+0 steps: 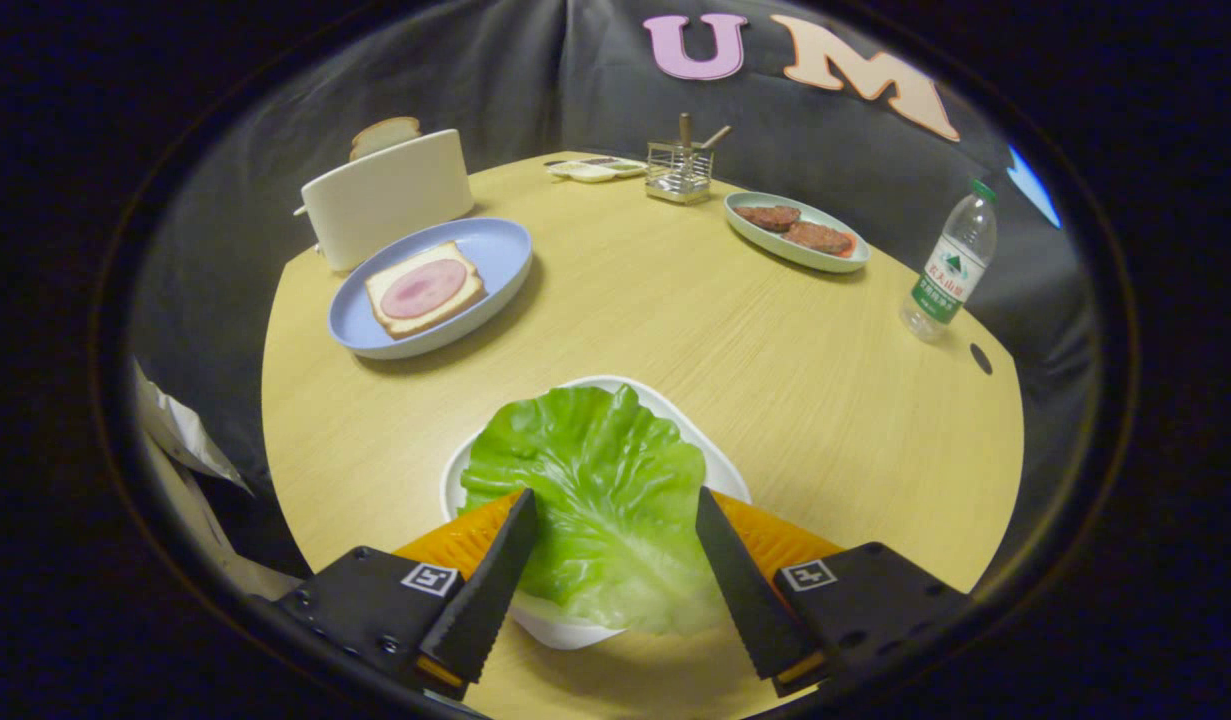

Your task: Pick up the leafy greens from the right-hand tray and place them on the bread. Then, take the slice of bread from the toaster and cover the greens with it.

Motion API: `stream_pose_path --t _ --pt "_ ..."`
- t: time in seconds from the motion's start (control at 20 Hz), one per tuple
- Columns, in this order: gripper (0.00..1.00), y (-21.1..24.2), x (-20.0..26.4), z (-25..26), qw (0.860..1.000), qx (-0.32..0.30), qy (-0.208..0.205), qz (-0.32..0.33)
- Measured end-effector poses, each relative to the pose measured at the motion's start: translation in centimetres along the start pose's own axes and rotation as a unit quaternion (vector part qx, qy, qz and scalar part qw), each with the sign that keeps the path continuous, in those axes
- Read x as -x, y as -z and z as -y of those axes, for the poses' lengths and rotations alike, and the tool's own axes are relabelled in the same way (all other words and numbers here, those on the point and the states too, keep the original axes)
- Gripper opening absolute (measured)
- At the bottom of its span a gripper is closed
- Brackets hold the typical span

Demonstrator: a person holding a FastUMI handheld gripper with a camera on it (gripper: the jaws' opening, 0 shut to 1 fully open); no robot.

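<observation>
The gripper (615,520) stands wide, its two fingers (495,580) flanking the lettuce (595,500), one at each side edge of the leaf, holding nothing yet. The lettuce lies between the fingers on a white tray (455,480), spilling over the tray's near rim.

By its look the leaf is light, thin and floppy, with a crinkled edge and a paler rib down the middle. It should fold rather than resist, so a pinch at a bunched part beside the rib looks the surest hold; a grip on the bare edge could slip off or leave the leaf drooping. Whether it is real or a soft replica I cannot tell.

Beyond the fingers and to their left sits a blue plate (495,245) with the bread (395,320), topped by a round of ham (423,288). Just behind that plate stands the toaster (390,195), a slice (385,133) poking from its top.
</observation>
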State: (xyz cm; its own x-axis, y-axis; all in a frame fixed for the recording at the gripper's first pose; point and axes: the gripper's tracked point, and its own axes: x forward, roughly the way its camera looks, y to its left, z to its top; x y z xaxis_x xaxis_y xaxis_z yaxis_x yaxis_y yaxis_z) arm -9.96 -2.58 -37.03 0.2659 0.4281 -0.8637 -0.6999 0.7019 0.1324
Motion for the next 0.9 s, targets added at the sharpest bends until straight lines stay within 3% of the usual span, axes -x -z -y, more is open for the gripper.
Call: stream_pose_path --t 0.5,0.55,0.65,0.9 --pt "0.22 0.0 0.2 -0.8 1.000 -0.003 0.014 -0.006" --pt "0.22 -0.1 0.1 -1.0 1.000 0.003 0.012 -0.002" --pt "0.11 -0.6 0.3 -1.0 1.000 0.012 0.022 0.005" --pt "0.07 -0.8 0.9 -0.7 0.999 0.014 0.044 0.006"
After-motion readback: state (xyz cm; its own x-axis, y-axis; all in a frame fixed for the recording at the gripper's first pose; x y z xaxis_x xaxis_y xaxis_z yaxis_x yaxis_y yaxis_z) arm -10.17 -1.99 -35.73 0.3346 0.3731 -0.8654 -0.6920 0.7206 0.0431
